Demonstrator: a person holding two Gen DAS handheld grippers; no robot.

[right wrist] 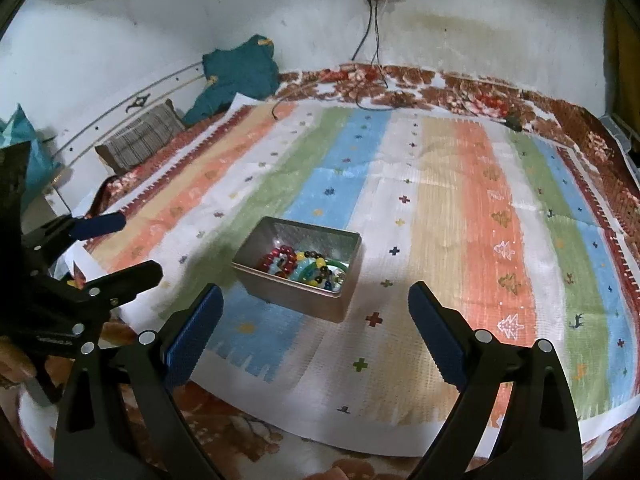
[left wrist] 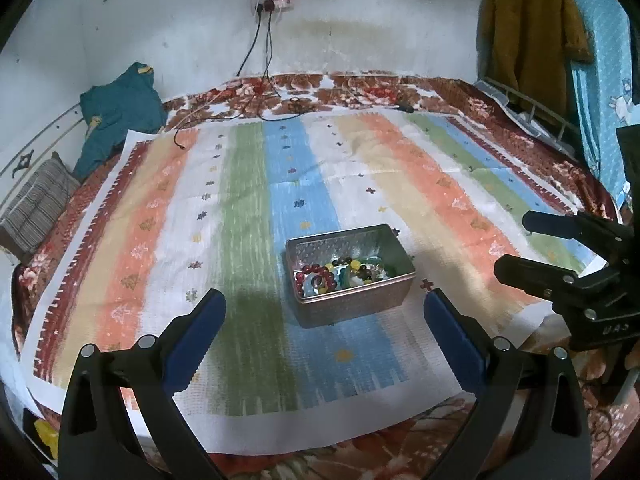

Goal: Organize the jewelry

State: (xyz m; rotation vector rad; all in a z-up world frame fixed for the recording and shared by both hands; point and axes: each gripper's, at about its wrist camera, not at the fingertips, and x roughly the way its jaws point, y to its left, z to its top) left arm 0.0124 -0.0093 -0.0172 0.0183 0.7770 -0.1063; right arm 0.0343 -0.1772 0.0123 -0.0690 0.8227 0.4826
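Note:
A silver metal tin (left wrist: pixel 352 304) stands open on the striped mat (left wrist: pixel 248 216), holding a heap of beaded bracelets and rings (left wrist: pixel 340 274), with a dark red bead bracelet (left wrist: pixel 310 276) at its left end. My left gripper (left wrist: pixel 325 300) is open and empty, its blue pads either side of the tin, short of it. In the right wrist view the tin (right wrist: pixel 304 296) sits just ahead and left, its red bracelet (right wrist: pixel 280 258) on top of the jewelry (right wrist: pixel 316 268). My right gripper (right wrist: pixel 316 292) is open and empty, hovering near the tin's front corner.
The striped mat (right wrist: pixel 460 208) lies on a floral bedspread (left wrist: pixel 352 84). A teal garment (left wrist: pixel 120 112) and a striped pillow (left wrist: pixel 36 204) lie at the back left. Cables (left wrist: pixel 260 52) hang from a wall socket. The right gripper shows at the left view's right edge (left wrist: pixel 516 248).

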